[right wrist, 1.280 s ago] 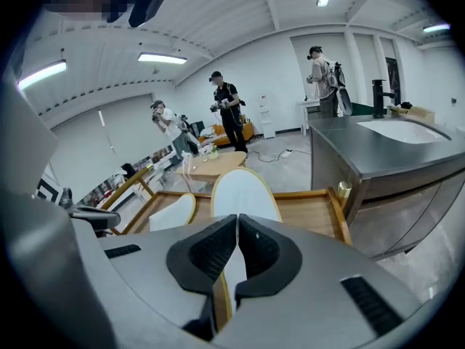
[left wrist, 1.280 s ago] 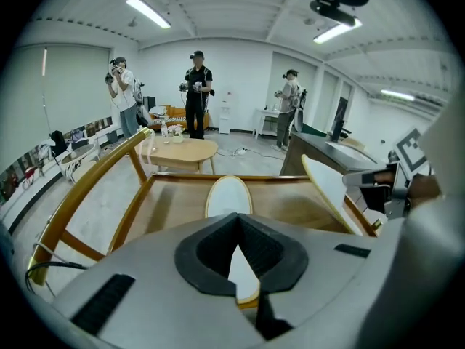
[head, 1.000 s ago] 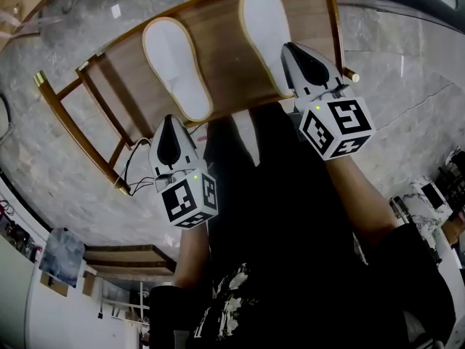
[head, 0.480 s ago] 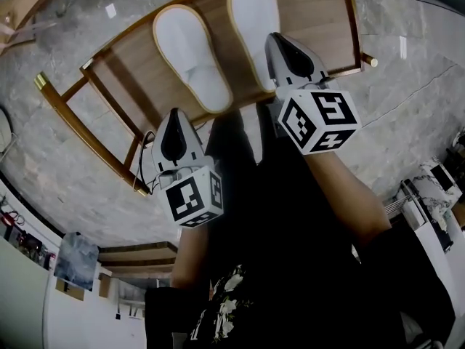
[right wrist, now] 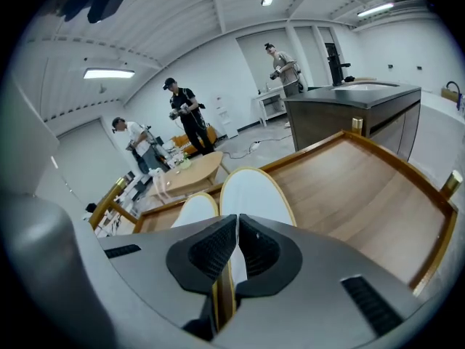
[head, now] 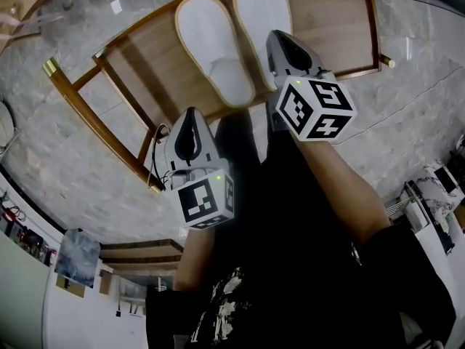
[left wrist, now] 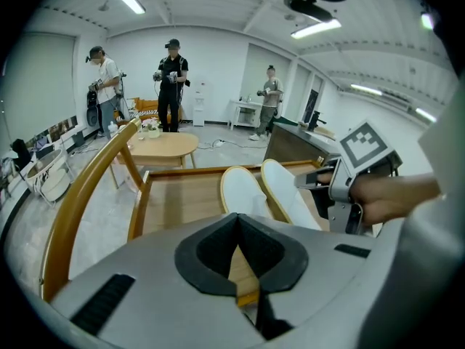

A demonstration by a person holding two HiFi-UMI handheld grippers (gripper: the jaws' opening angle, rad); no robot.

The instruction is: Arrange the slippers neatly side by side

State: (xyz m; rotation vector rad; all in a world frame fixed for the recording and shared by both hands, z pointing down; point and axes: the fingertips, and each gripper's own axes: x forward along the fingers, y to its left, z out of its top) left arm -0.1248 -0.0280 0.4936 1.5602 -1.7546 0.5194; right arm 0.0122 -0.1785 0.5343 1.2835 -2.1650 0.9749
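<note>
A white fabric slipper with tan edging point(head: 256, 13) at the grey, black-padded right gripper point(head: 280, 36) matches its twin slipper point(head: 211, 42) ahead of the same-coloured left gripper point(head: 190, 113), on a brown wood-grain surface point(head: 327, 20) with golden rails, above pale grey marbled floor point(head: 407, 122).

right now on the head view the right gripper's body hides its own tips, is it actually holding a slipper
observer: yes. In the right gripper view the right gripper is shut on the heel rim of the right slipper.
operator: and the left gripper, got anything
observer: no. The left gripper view shows the left gripper shut and empty, short of the left slipper.
operator: anyone close on the far side
observer: no. Three people stand at the back of the room, beyond the wooden table and past a small light table.
</note>
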